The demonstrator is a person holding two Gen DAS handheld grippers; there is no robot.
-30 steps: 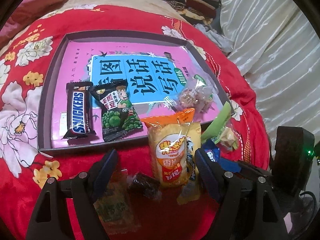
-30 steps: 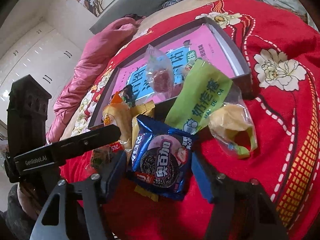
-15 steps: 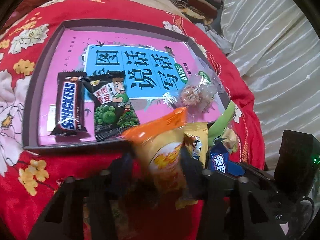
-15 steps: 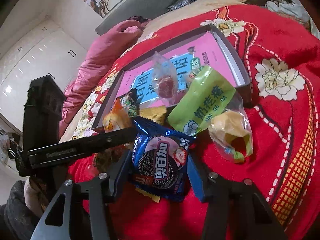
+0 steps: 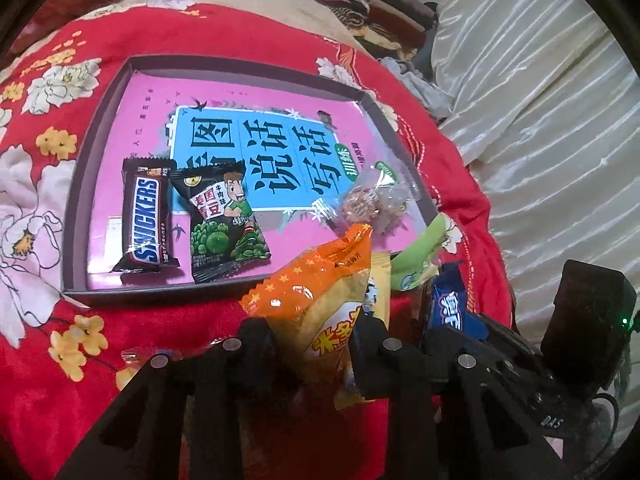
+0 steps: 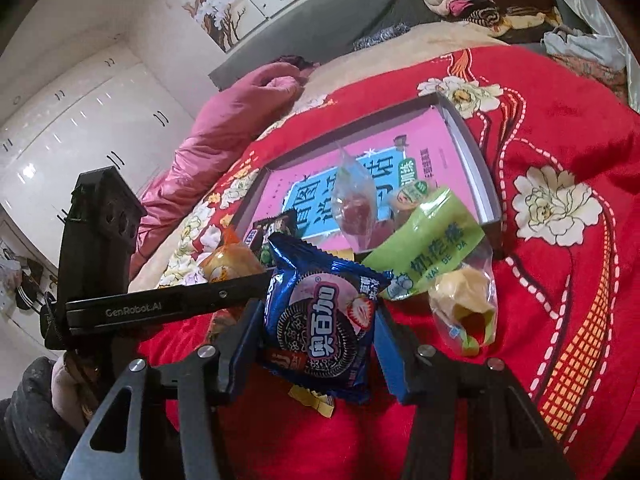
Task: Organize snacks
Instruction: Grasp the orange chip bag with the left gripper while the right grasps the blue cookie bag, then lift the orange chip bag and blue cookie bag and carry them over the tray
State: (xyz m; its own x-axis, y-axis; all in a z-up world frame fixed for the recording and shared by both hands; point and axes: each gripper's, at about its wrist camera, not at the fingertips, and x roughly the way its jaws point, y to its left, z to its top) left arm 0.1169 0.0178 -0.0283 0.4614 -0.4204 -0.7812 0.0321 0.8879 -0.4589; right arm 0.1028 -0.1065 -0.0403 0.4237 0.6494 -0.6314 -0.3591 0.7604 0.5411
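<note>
Jaws of the left gripper (image 5: 316,344), wide a second ago, are closing on the orange snack bag (image 5: 320,300), now pinched between them and tipped toward twelve o'clock, clear of the red blanket (image 5: 60,320). Right gripper (image 6: 318,328) has narrowed a little onto the blue cookie packet (image 6: 320,316), pads against both edges. Both pickups look secured. Next stop is probably the tray (image 5: 80,200) at eleven o'clock, which holds the Snickers bar (image 5: 146,220) and green-pea packet (image 5: 224,224).

White glossy wardrobe (image 6: 68,128), grey headboard (image 6: 320,28), satin curtain (image 5: 540,120)
</note>
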